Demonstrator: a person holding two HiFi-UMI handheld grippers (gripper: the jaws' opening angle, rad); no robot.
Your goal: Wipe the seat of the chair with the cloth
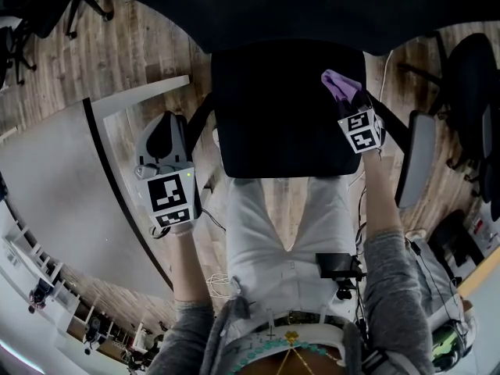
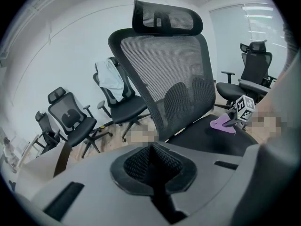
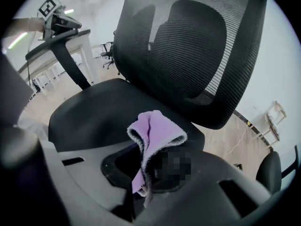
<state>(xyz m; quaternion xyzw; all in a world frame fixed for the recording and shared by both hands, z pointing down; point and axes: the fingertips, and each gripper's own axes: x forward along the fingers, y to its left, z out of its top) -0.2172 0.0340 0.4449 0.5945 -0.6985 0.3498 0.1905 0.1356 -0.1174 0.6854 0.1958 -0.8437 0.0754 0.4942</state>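
Left gripper [image 1: 166, 127]: it hung off the 9 o'clock side of the chair, apart from the seat. In its own view its jaws [image 2: 153, 160] were pressed together with nothing between them.
Spare chairs: in the left gripper view black mesh office chairs [image 2: 70, 119] stood at 9 o'clock of the main chair. One of them had a white garment [image 2: 110, 79] draped over its back.
Seat [image 1: 281, 119]: black and padded, it lay straight ahead of the person's light trousers [image 1: 285, 233], which stood at its 6 o'clock edge.
Backrest [image 2: 164, 69]: black mesh and upright, it rose from the far edge of the seat with a headrest [image 2: 167, 17] at its 12 o'clock.
Cloth [image 1: 337, 83]: it was purple, bunched and folded. It lay against the seat near the seat's 1 o'clock corner, and its free fold stuck out past the jaw tips.
Right gripper [image 1: 349, 94]: it was over the seat's 2 o'clock area with its marker cube towards the person. In its own view the jaws [image 3: 141, 173] were clamped on the cloth [image 3: 153, 133].
Armrest [image 1: 412, 158]: a grey pad at 3 o'clock of the seat, just beside the right forearm.
Floor [image 1: 141, 53]: wood planks showed round the chair.
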